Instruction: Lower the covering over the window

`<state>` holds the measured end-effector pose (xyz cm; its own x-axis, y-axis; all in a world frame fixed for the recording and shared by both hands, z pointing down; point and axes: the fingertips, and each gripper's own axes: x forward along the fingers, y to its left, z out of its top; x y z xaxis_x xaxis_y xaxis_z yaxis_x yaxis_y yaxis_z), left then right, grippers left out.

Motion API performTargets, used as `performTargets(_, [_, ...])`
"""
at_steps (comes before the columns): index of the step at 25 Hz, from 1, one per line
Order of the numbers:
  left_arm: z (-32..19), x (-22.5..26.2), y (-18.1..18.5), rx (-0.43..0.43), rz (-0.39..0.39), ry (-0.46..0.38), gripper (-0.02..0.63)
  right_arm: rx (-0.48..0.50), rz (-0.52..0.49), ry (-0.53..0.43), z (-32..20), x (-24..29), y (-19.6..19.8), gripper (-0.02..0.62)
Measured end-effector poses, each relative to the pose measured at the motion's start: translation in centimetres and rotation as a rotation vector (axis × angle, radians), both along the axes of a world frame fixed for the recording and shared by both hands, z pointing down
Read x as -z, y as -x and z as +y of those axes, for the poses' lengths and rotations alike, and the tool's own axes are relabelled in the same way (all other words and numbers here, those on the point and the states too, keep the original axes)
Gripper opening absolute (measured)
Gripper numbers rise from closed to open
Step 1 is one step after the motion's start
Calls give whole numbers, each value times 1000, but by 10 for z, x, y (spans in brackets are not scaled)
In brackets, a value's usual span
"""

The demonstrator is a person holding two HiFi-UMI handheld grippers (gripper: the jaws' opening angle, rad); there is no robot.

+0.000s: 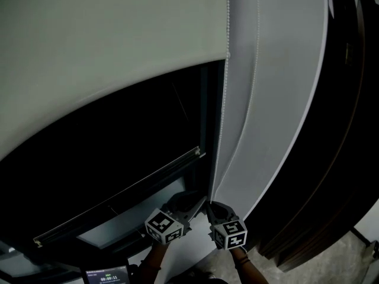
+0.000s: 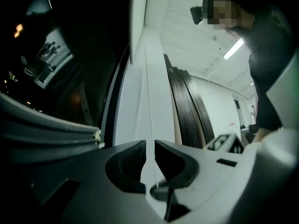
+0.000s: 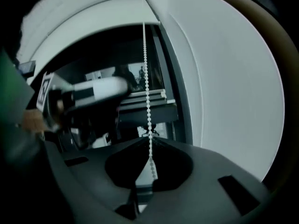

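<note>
The right gripper (image 3: 149,143) is closed, its jaw tips pinched together on the white bead chain (image 3: 146,78), which rises from them up the centre of the right gripper view. The left gripper (image 2: 148,149) is held slightly open. A narrow gap is left between its jaws, and a thin white strand (image 2: 146,115) passes through that gap without being clamped.

In the head view both grippers are seen side by side at the lower centre of the frame. From there the bead chain can be followed upward along the right edge of the dark window (image 1: 118,152). The roller blind (image 1: 106,40) is spread across the upper left, with its lower edge partway down the glass. A white wall panel (image 1: 278,99) is seen to the right of the chain, and dark wooden slats (image 1: 349,135) at the far right.
</note>
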<state>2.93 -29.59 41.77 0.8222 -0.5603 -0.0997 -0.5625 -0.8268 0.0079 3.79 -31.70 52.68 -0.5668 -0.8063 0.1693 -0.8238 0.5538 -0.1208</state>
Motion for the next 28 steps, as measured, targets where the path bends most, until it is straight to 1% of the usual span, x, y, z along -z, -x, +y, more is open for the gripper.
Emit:
performTargets(2, [-2, 35, -6, -14, 50, -38, 58, 1, 25, 60, 4, -28, 1, 21])
performTargets(3, [-3, 46, -11, -19, 58, -52, 67, 2, 37, 86, 7, -41, 1, 21])
performTargets(6, [-9, 60, -30, -45, 36, -93, 92, -1, 35, 138, 17, -69, -1, 21])
performTargets(10, [-5, 80, -42, -72, 37, -144, 91, 2, 5, 161, 25, -76, 0, 21])
performTargets(11, [-4, 81, -43, -72, 24, -158, 43, 4, 9, 158, 25, -75, 1, 21])
performTargets(12, [-3, 81, -44, -68, 15, -169, 17, 3, 10, 155, 26, -74, 0, 21])
performTargets(13, [-2, 81, -43, -64, 20, -171, 14, -1, 7, 157, 27, -75, -2, 21])
performTargets(16, [-2, 86, -37, -42, 93, -137, 5, -10, -20, 176, 33, -78, -7, 21])
performTargets(17, [-2, 86, -35, -27, 97, -137, 3, -9, -24, 182, 35, -79, -8, 21])
performTargets(18, [-4, 81, -35, -13, 77, -147, 3, -4, -17, 188, 37, -81, -7, 21])
performTargets(20, [-8, 63, -37, 10, 5, -163, 3, 15, 17, 210, 46, -87, -5, 21])
performTargets(22, [-11, 45, -36, 19, -20, -135, 3, 36, 26, 215, 57, -92, -3, 21])
performTargets(25, [-15, 15, -29, 47, -51, -76, 3, 47, -11, 218, 68, -92, -7, 22])
performTargets(28, [-20, -13, -24, 68, -82, -21, 2, 57, -88, 207, 68, -67, -16, 25])
